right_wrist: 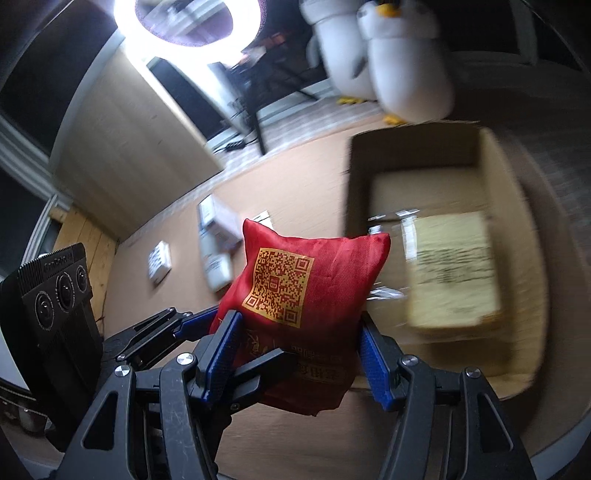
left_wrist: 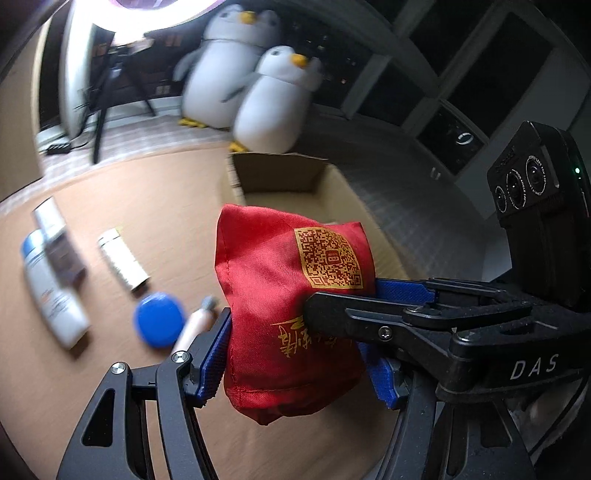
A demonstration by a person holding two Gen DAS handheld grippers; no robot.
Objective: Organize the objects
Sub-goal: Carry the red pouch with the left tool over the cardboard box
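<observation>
Left tongs [left_wrist: 295, 354]: closed on the red satin fabric pouch printed with a gold square code [left_wrist: 291, 295], its lower half pinched between the blue ribbed pads [left_wrist: 212, 360].
Right tongs [right_wrist: 301, 354]: clamped on the same red pouch [right_wrist: 295, 306] from the other side; both pairs are seen gripping it together.
Pouch position: held clear of the tabletop [left_wrist: 166, 206], just short of the open brown cardboard box [left_wrist: 280, 173] at the tabletop's far right edge.
Handling: judged soft, light and slippery; the cloth creases and bulges under the pads, so a hold low across the filled body is judged safer than one at the loose corners.
Left part of tabletop: a white tube with blue cap [left_wrist: 48, 288], a grey carton [left_wrist: 59, 240], a silver-white cylinder [left_wrist: 123, 262], a round blue lid [left_wrist: 159, 319] and a pale slim tube [left_wrist: 195, 325] lie apart, blurred.
Box contents: a tan printed packet [right_wrist: 454, 273] lies inside.
Surface: a pale wood-grain top, smooth.
Room: two grey-and-white plush penguins [left_wrist: 255, 81] stand beyond the box; a lit ring lamp [right_wrist: 184, 22] on a tripod is at the far left; dark windows lie to the right.
</observation>
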